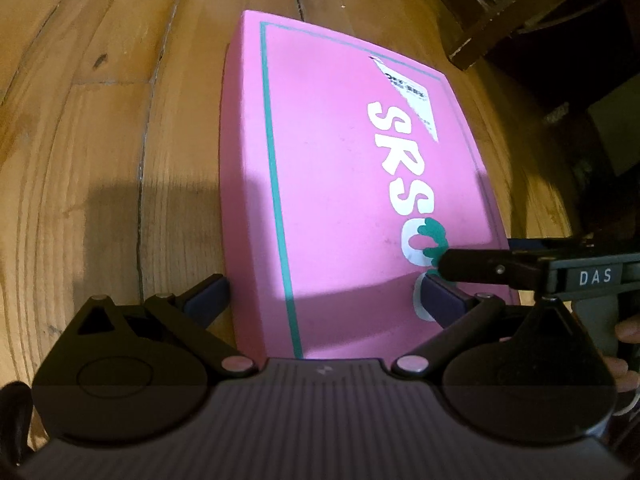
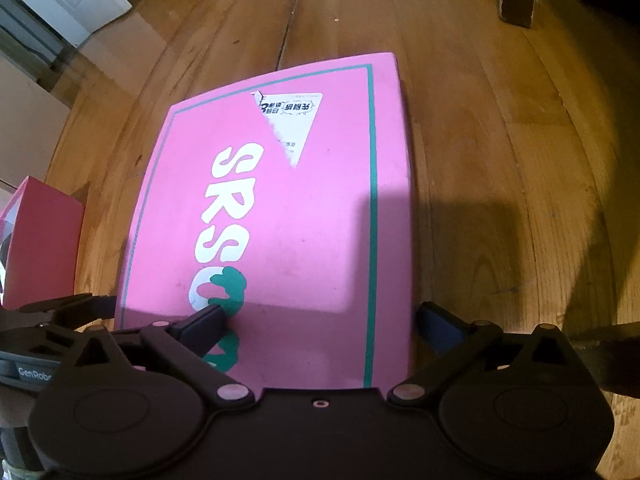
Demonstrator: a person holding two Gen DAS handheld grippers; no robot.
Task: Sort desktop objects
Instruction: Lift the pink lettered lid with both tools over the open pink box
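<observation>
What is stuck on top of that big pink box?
A torn white label sits on the pink box above white lettering. Whatever lies inside the closed box is hidden.

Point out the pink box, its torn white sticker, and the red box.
pink box (image 2: 320, 216), right wrist view, lid's middle.
torn white sticker (image 2: 296, 120), right wrist view, sticker's centre.
red box (image 2: 44, 240), right wrist view, side face.

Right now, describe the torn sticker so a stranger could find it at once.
On the wooden tabletop lies a big pink box with a teal border. Near its far end, beside the white letter S, sits the sticker: a white, printed, ragged triangle, the only paper label there.
</observation>
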